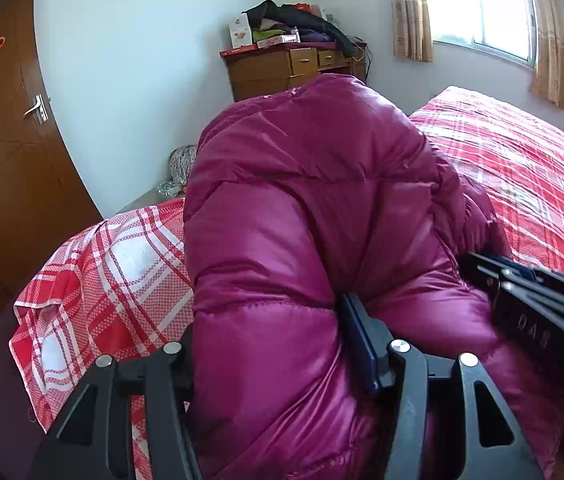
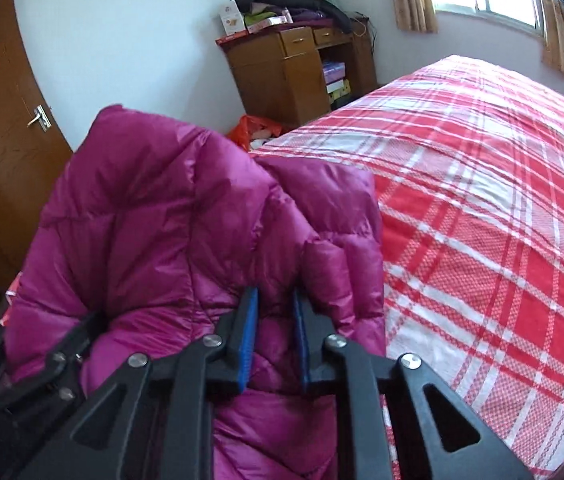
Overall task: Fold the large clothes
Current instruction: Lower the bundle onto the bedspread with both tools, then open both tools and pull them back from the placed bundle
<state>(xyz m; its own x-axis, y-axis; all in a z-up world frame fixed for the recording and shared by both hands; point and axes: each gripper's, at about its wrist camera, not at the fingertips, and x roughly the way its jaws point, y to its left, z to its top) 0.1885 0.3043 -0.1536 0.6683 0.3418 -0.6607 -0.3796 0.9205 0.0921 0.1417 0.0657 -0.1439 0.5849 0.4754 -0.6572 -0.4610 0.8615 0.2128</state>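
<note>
Where the left wrist camera looks, a magenta puffer jacket point(image 1: 322, 208) bulges up over the red plaid bed point(image 1: 522, 168); the left gripper point(image 1: 265, 344) straddles a thick fold, only one blue pad showing, so whether it pinches I cannot tell. From the right wrist camera, the right gripper point(image 2: 275, 332) stands nearly closed, blue pads pinching a narrow fold of the jacket above the bed's near edge.
</note>
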